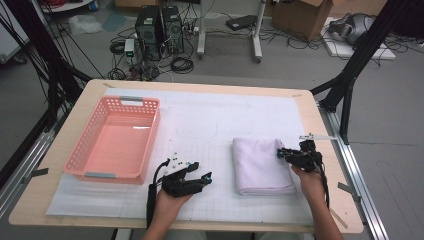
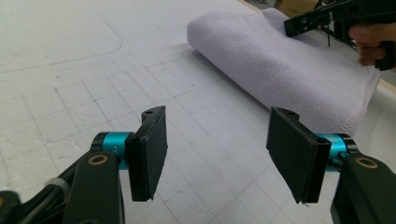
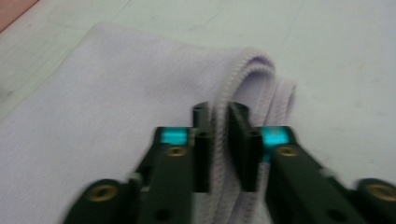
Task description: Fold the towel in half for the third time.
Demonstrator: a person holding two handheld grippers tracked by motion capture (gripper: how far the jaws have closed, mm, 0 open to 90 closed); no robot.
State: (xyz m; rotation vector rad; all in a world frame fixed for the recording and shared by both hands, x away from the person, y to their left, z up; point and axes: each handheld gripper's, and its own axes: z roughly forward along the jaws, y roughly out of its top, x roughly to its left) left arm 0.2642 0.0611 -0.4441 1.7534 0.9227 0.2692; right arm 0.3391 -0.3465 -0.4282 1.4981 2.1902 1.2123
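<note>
A folded pale lilac towel (image 1: 260, 165) lies on the white gridded mat right of centre. My right gripper (image 1: 281, 153) is at the towel's far right corner, and in the right gripper view it (image 3: 220, 140) is shut on the stitched hem of the towel's (image 3: 116, 93) top layers, which stand up between the pads. My left gripper (image 1: 201, 171) rests low over the mat to the left of the towel, open. In the left gripper view its jaws (image 2: 219, 154) stand wide apart with only the mat between them. The towel (image 2: 289, 65) lies beyond, with the right gripper (image 2: 301, 22) at its far end.
A pink plastic basket (image 1: 150, 131) stands on the left of the table with nothing in it. The white gridded mat (image 1: 215, 125) covers most of the wooden tabletop. Black frame posts rise at the table's back corners.
</note>
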